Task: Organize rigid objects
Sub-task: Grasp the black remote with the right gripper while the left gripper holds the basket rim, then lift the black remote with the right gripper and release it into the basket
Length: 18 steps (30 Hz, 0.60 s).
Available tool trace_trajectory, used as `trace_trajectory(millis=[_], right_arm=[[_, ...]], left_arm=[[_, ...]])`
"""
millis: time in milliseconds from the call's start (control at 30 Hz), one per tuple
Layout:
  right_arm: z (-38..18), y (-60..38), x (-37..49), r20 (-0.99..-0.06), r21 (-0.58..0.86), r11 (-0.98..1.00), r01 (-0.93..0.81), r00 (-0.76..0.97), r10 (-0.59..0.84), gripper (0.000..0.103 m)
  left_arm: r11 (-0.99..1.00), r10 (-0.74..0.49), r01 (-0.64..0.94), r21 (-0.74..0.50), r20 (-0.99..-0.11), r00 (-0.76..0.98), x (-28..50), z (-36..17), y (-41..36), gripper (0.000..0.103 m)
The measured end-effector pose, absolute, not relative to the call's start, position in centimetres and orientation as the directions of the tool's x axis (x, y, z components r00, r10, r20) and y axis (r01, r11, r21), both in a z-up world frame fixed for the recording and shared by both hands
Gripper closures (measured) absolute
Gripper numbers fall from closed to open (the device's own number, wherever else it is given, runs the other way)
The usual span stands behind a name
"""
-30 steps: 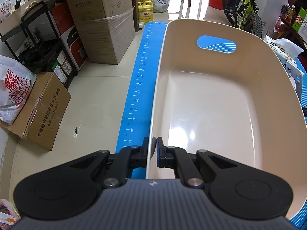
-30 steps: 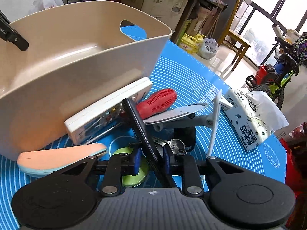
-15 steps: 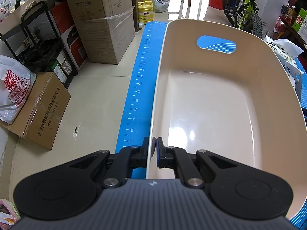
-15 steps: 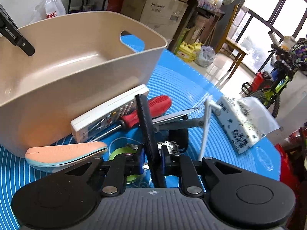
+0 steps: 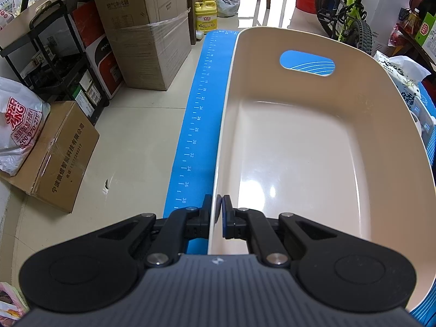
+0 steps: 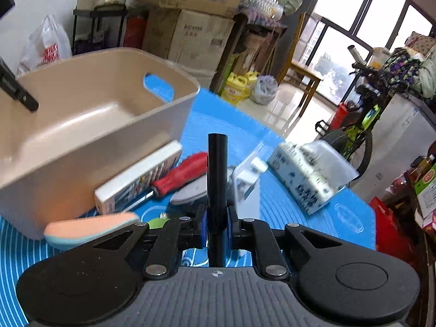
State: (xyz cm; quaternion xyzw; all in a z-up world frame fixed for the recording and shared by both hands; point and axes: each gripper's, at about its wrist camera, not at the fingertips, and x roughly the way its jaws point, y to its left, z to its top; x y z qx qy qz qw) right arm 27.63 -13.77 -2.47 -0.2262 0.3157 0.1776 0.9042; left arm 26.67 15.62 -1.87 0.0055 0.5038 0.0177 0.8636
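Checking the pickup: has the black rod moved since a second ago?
Yes. The black rod, pinched in the right tongs, has swung upright and lifted clear of the remote.

Right gripper [image 6: 217,224] clamped on a black cylindrical rod [image 6: 217,169], upright between our pads.

Our jaws have just been closing on it. Behind it on the blue mat [image 6: 286,204]: red-handled screwdriver [image 6: 179,173], white remote control [image 6: 139,179] leaning on the beige basket [image 6: 90,136], pink-and-teal oblong piece [image 6: 90,230], tissue pack [image 6: 308,174].

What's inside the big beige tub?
Nothing shows inside the beige tub: its floor is bare and shiny. The left gripper and its fingers hide the nearest strip of the floor, so that bit stays unseen.
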Motion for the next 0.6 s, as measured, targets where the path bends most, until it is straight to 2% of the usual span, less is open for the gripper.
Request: trace_trajectory(millis=[233, 600], right_arm=[[2.7, -13.5, 26.4, -0.558, -0.277, 0.867, -0.413, 0.804, 0.204, 0.08], [9.9, -9.3, 26.0, -0.447, -0.231, 0.871, -0.434, 0.842, 0.301, 0.08]], left_arm=[[1.0, 0.024, -0.023, 0.015, -0.872, 0.488, 26.7, -1.8, 15.7, 0.097], [1.0, 0.013, -0.015, 0.006, -0.873, 0.487, 26.8, -1.9, 16.1, 0.098]])
